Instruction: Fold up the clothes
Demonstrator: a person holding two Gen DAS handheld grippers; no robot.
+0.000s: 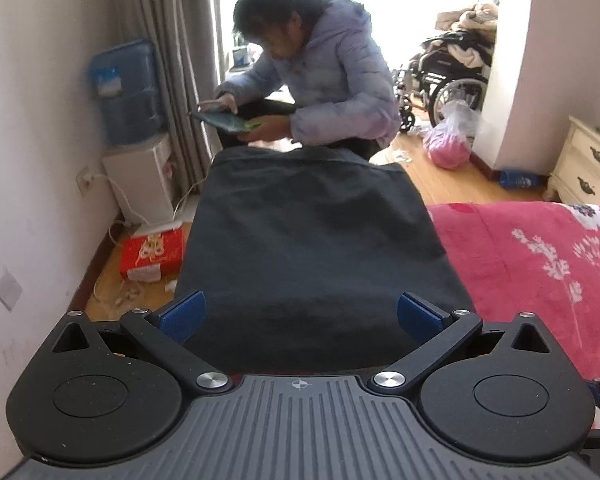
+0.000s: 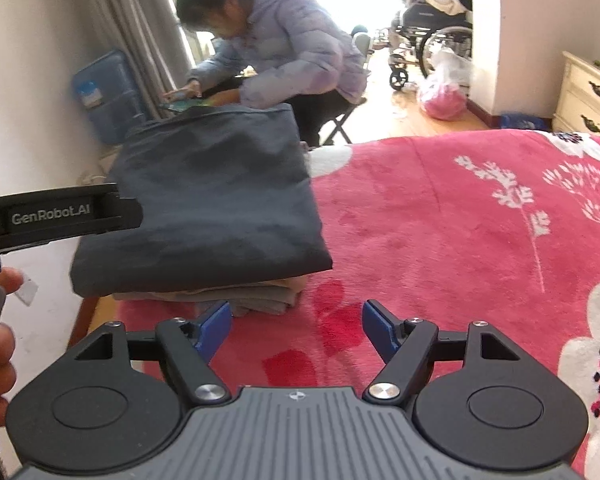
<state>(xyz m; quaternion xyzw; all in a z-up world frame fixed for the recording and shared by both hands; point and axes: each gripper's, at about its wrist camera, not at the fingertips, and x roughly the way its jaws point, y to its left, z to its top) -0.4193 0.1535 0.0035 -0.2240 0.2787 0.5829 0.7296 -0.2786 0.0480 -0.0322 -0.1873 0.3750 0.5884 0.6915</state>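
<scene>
Left gripper [image 1: 300, 316]: my fingers wide, over the folded dark garment [image 1: 312, 248];
Right gripper [image 2: 296, 326]: fingers wide, above the pink blanket [image 2: 460, 220]

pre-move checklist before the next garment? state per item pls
1. Left gripper open, holding nothing: ok.
2. Right gripper open, holding nothing: ok.
3. Dark folded garment lies flat on top of the grey folded garment: ok.
4. Stack fully supported on the pink blanket: cannot tell, its left edge is at the bed's side.
5. Next garment to fold in view: not ok, none seen.
</scene>
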